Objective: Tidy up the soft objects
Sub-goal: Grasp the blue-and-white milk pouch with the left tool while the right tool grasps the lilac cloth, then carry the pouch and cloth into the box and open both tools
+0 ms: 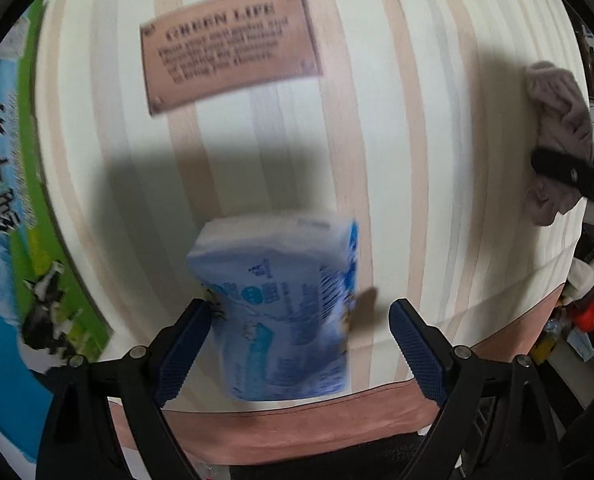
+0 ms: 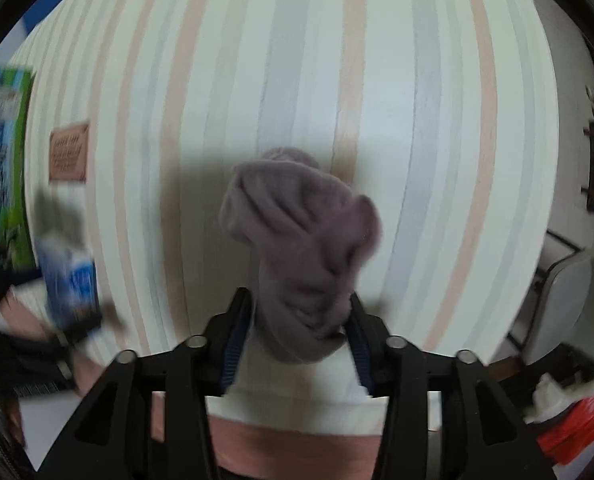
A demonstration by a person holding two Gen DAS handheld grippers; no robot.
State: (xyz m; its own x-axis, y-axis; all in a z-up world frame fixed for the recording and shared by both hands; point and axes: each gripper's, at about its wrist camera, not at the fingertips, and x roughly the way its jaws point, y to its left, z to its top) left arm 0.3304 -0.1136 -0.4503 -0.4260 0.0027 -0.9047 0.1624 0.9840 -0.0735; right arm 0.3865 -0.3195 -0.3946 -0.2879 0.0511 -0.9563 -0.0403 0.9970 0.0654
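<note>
A blue and white tissue pack stands between the fingers of my left gripper, which is open; the left pad touches the pack and the right pad is apart from it. My right gripper is shut on a grey-mauve cloth and holds it over the striped tablecloth. The cloth also shows at the right edge of the left wrist view, with a right gripper finger across it. The tissue pack also shows blurred at the left of the right wrist view.
A green and blue milk carton box stands at the table's left edge. A brown "GREEN LIFE" label is printed on the tablecloth. A red bag and a grey chair lie beyond the table's right side.
</note>
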